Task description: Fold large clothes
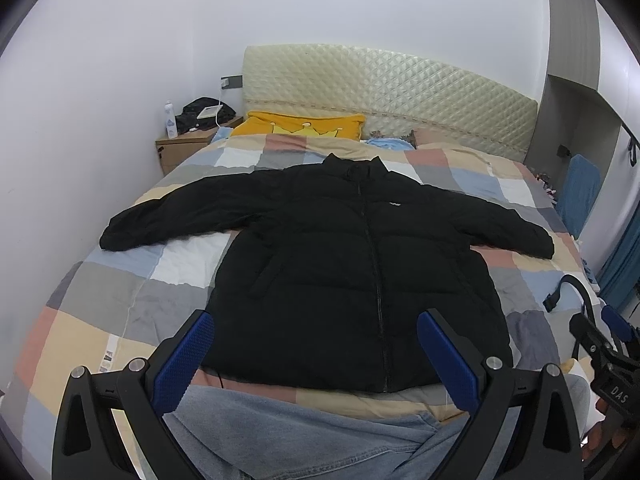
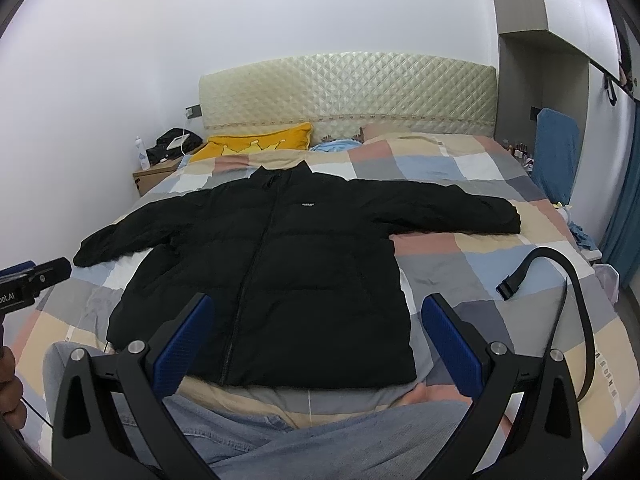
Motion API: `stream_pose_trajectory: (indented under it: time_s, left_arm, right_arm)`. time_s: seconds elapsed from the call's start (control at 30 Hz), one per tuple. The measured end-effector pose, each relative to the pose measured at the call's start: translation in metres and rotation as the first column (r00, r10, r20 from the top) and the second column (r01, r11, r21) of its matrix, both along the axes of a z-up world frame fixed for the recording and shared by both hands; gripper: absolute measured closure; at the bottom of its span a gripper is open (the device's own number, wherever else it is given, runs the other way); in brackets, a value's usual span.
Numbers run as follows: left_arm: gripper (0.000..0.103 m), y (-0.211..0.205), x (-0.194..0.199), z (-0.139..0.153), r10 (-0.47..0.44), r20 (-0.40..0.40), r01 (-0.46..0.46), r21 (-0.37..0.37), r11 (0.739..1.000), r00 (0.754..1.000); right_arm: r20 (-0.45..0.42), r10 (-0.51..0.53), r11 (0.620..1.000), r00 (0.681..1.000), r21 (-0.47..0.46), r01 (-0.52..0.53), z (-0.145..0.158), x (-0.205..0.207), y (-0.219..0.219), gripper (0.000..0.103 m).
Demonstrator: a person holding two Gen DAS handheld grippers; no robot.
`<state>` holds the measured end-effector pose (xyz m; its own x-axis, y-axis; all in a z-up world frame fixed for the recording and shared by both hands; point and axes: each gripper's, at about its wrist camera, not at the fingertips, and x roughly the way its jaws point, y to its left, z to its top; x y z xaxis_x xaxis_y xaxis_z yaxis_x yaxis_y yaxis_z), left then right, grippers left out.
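Observation:
A black puffer jacket (image 1: pixel 340 264) lies flat, front up and zipped, on the checked bedspread (image 1: pixel 120 304), both sleeves spread out to the sides. It also shows in the right wrist view (image 2: pixel 280 280). My left gripper (image 1: pixel 316 356) is open and empty, held above the jacket's near hem. My right gripper (image 2: pixel 316 344) is open and empty, also above the near hem, to the right of the zip. The right gripper shows at the left view's right edge (image 1: pixel 600 344), and the left one at the right view's left edge (image 2: pixel 36 276).
Blue jeans (image 1: pixel 304 432) lie at the near edge of the bed. A black strap (image 2: pixel 560 280) lies on the bedspread to the right. A yellow pillow (image 1: pixel 300 124) sits by the quilted headboard (image 1: pixel 392 92). A nightstand (image 1: pixel 188 144) stands far left.

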<state>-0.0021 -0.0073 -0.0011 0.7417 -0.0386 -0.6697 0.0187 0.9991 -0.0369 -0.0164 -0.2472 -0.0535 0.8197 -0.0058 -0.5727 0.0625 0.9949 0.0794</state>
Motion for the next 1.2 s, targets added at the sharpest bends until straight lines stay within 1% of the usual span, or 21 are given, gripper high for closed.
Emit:
stream_pose_trajectory:
  time_s: [0.17,0.27,0.37,0.47,0.53,0.77,0.9,1.07,1.2]
  left_arm:
    - [0.0,0.002,0.007,0.0,-0.001,0.0,0.001,-0.02,1.0,1.0]
    - [0.0,0.0,0.019,-0.004,-0.006,-0.002,0.006,0.008,1.0,1.0]
    - [0.0,-0.002,0.033,-0.005,-0.022,-0.012,0.023,0.011,1.0,1.0]
    - [0.0,-0.003,0.044,0.001,-0.016,0.011,0.016,0.027,1.0,1.0]
    - [0.0,-0.006,0.049,0.005,-0.019,0.025,0.018,0.043,0.999,1.0]
    - [0.0,-0.011,0.066,0.015,-0.044,0.047,0.043,0.031,0.999,0.998]
    - [0.0,-0.015,0.082,0.014,-0.06,0.042,0.059,0.01,0.998,0.997]
    - [0.0,-0.025,0.109,0.006,-0.085,0.043,0.084,0.023,0.996,0.996]
    - [0.0,-0.033,0.137,-0.007,-0.117,0.057,0.115,0.038,0.993,0.991]
  right_arm:
    - [-0.011,0.0,1.0,1.0,-0.002,0.0,-0.001,0.004,-0.001,0.0]
    - [-0.004,0.006,1.0,1.0,-0.009,-0.006,0.0,0.008,-0.002,0.0]
    - [-0.011,0.005,0.999,1.0,-0.038,-0.005,0.001,0.017,-0.003,0.0]
    - [0.001,0.0,0.998,1.0,-0.067,0.0,0.008,0.032,-0.007,0.0]
    - [0.007,-0.002,0.998,1.0,-0.067,0.002,0.012,0.039,-0.01,0.0]
    - [0.0,-0.028,0.998,1.0,-0.058,0.027,0.012,0.062,-0.021,0.0]
    - [-0.016,-0.04,0.999,0.999,-0.03,0.04,0.006,0.073,-0.035,0.0]
    - [-0.011,-0.086,0.996,0.996,-0.042,0.085,-0.002,0.092,-0.058,0.0]
    - [0.002,-0.116,0.992,0.993,-0.045,0.116,-0.01,0.113,-0.082,0.0]
